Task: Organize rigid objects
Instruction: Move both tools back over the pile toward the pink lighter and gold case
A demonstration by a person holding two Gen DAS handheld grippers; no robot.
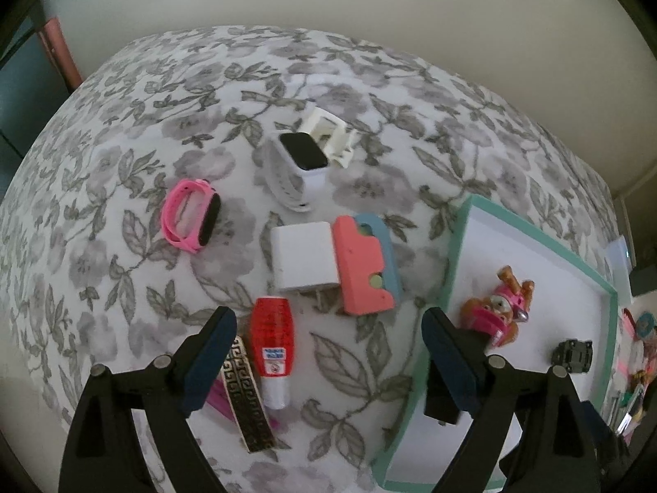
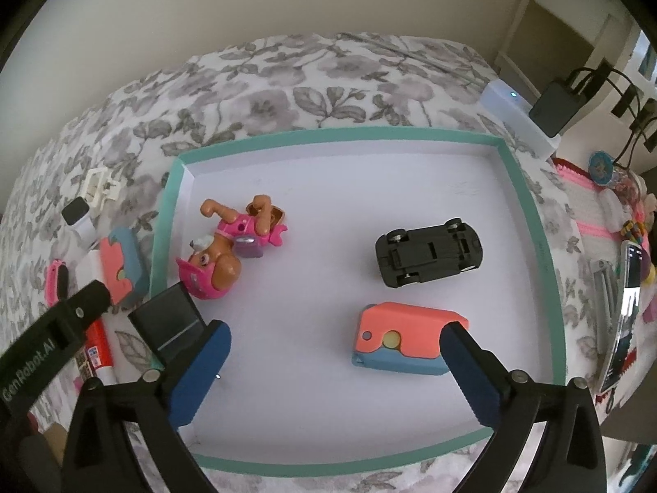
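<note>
Left gripper (image 1: 328, 353): jaws spread wide, nothing between the blue pads (image 1: 209, 361); hovered above the bedspread just beside the teal-rimmed tray (image 1: 455, 246), right finger over its near rim. Right gripper (image 2: 334, 365): jaws likewise spread wide and empty; hovered over the same tray's interior, fingers pointing toward its far wall.

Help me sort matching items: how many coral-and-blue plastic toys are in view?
2: one coral-and-blue toy lies inside the teal tray; the other lies on the floral bedspread beside the white charger.

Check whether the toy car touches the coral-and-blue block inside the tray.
Apart. The right wrist view shows bare white tray floor between the toy car and the coral-and-blue block.
</note>
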